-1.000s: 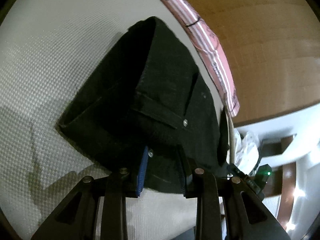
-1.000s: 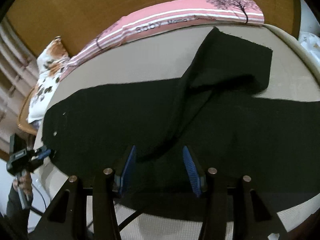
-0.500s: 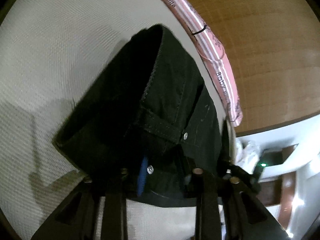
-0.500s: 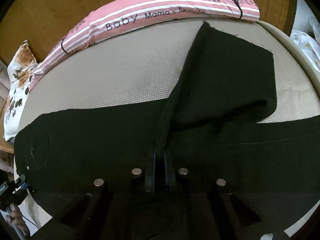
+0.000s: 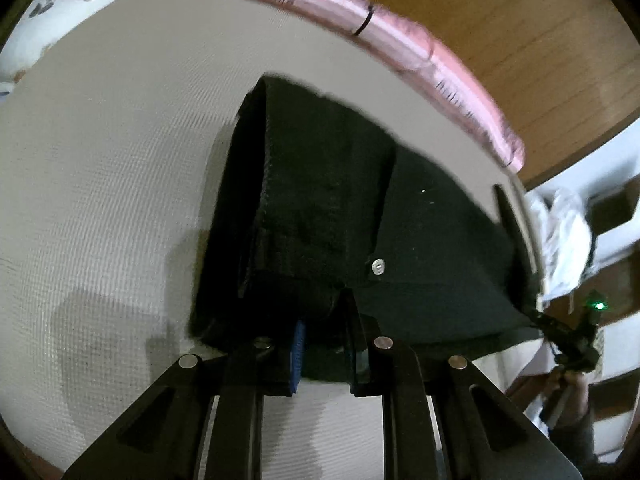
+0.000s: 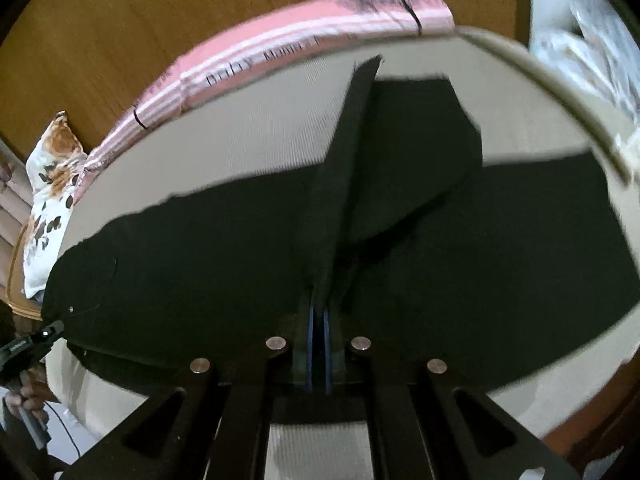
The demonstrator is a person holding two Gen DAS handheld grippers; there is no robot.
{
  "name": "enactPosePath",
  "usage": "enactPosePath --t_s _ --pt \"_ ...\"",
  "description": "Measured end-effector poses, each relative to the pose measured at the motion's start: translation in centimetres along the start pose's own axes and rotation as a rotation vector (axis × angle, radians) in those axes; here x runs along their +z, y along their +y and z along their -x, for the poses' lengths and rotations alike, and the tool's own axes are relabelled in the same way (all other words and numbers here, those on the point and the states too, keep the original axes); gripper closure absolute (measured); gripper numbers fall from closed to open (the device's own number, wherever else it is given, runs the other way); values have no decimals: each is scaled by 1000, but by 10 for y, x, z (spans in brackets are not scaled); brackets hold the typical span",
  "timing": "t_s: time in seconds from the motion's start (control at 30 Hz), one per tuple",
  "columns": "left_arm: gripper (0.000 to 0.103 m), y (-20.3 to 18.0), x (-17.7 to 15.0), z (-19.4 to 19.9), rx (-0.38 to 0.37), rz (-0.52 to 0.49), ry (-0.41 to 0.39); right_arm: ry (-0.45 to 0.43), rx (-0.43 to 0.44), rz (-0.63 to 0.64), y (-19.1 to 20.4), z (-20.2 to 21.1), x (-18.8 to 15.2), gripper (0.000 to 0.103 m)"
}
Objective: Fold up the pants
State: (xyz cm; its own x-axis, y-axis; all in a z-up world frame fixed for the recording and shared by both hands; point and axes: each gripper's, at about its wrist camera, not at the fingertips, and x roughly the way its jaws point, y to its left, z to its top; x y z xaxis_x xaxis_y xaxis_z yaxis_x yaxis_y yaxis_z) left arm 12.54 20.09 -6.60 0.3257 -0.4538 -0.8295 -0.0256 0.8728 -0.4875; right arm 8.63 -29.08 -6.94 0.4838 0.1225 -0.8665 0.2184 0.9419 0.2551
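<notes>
Black denim pants lie spread across the cream woven-textured mattress, one leg crossing over the other. Right gripper: jaws were wide open a second ago, now pinched shut on a raised ridge of the upper leg's fabric, which is pulled up steeper than before. Left gripper: jaws have narrowed onto the waistband corner near the silver rivet, and that end now sits lifted off the bed. Judgement: both grasps secured, fold-over lift under way. Pink striped bolster pillow borders the far edge.
</notes>
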Motion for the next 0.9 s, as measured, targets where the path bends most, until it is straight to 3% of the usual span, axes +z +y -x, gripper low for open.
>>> enactPosePath --t_s 0.2,0.27,0.33,0.4,0.5,0.73,0.9 --pt "84 -2 -7 -8 61 -22 -7 82 2 -40 -15 -29 -23 99" --pt "83 -6 -9 -7 92 -38 -13 92 12 -37 -16 -30 -23 90" --pt "81 -8 -10 -5 106 -31 -12 113 38 -54 -19 -27 -21 67" --pt "71 -10 -11 -2 114 -19 -7 109 52 -70 -24 -17 -20 58" --pt "64 -20 -16 5 112 -54 16 101 35 -33 -32 11 -19 58" --pt "64 -63 -50 46 173 -344 -29 99 6 41 -60 72 -11 58" --pt "64 -126 -67 41 66 -489 -91 52 -37 80 -78 98 16 58"
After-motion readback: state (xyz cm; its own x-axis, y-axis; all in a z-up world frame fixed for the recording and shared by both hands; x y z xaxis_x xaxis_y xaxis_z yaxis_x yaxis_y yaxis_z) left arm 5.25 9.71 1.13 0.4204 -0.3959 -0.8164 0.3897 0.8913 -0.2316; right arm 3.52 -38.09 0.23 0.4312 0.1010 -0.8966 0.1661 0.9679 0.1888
